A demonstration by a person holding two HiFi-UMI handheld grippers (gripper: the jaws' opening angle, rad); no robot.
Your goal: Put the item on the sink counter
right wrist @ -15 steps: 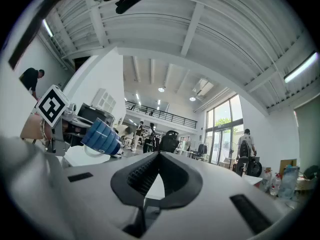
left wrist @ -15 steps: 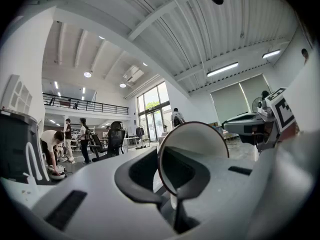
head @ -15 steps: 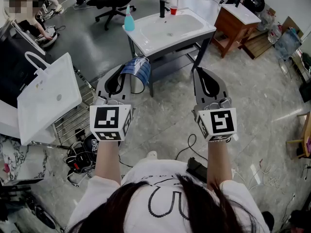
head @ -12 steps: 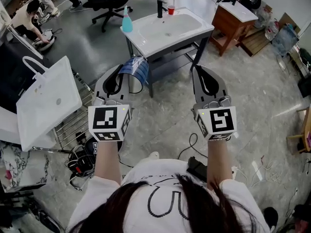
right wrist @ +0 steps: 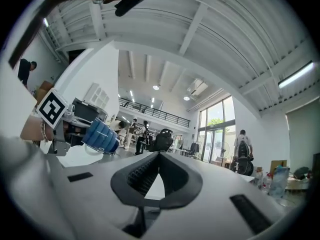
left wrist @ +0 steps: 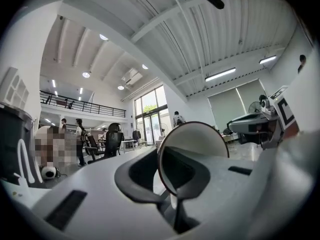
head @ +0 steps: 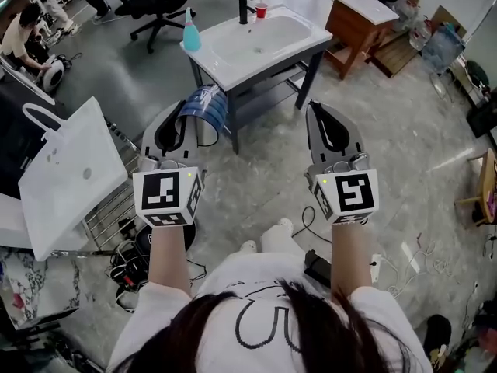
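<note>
Open workshop w/ grey concrete floor; white sink counter (head: pixel 230 71) on a dark frame stands ahead, blue bottle (head: pixel 191 34) and black tap (head: pixel 245 9) on it. Blue ribbed cup (head: pixel 205 106) is in the air over the floor, short of the counter. It's on its side, long axis along the jaws, mouth toward the left gripper (head: pixel 186 119), which is clamped on its rim wall. Cup's base can't be seen from the left gripper view. Right gripper (head: pixel 320 115) closed, empty. White bag (head: pixel 70 177) at left.
</note>
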